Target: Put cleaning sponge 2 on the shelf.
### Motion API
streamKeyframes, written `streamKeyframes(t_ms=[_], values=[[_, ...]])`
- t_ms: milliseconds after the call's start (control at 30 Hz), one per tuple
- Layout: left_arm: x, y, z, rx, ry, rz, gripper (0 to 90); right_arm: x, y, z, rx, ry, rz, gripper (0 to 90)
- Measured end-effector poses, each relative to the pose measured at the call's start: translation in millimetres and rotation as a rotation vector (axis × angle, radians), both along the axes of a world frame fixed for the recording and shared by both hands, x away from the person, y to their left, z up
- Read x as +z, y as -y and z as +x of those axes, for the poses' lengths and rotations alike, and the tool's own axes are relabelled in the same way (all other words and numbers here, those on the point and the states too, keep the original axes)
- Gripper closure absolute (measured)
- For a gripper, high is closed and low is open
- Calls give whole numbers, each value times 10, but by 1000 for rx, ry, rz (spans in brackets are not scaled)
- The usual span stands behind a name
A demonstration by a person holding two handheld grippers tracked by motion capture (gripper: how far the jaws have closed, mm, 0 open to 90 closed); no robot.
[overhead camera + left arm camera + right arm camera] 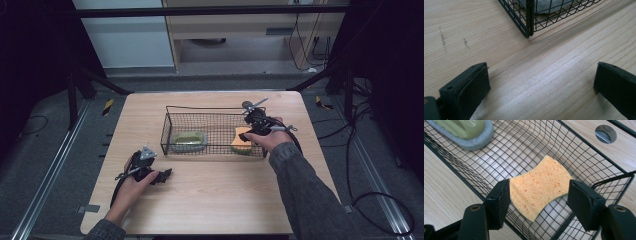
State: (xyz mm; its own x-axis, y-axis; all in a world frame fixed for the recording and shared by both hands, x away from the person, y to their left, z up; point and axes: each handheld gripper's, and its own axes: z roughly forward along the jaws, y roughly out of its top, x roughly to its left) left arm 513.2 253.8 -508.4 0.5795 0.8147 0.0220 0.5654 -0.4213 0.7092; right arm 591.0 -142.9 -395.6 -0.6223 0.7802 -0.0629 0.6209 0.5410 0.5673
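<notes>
Right gripper (539, 195) spread either side of orange sponge (540, 186), pads apparently just off it. Sponge down in wire basket (584, 147), near green scrubber (461, 130). Drop seemingly done; only withdrawal left. Left gripper (541, 80) spread wide, empty, over table (474, 30).

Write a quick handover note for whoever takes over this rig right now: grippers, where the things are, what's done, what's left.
Right gripper: open, jaws either side of the orange sponge, which lies in the wire basket at its right end.
Left gripper: open, holding nothing, low over the table near the basket's corner.
Scrubber pad: in the basket's left part.
Done: both things in the basket.
Left: probably just draw the right gripper clear.
</notes>
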Motion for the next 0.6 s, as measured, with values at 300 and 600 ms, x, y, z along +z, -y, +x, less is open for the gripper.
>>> streamKeyframes(t_ms=[300, 600], values=[[-1, 1, -1, 0, 0, -1, 0, -12, 181, -111, -41, 31, 31, 250], [0, 0, 0, 0, 0, 0, 0, 39, 423, -309, -109, 109, 84, 94]])
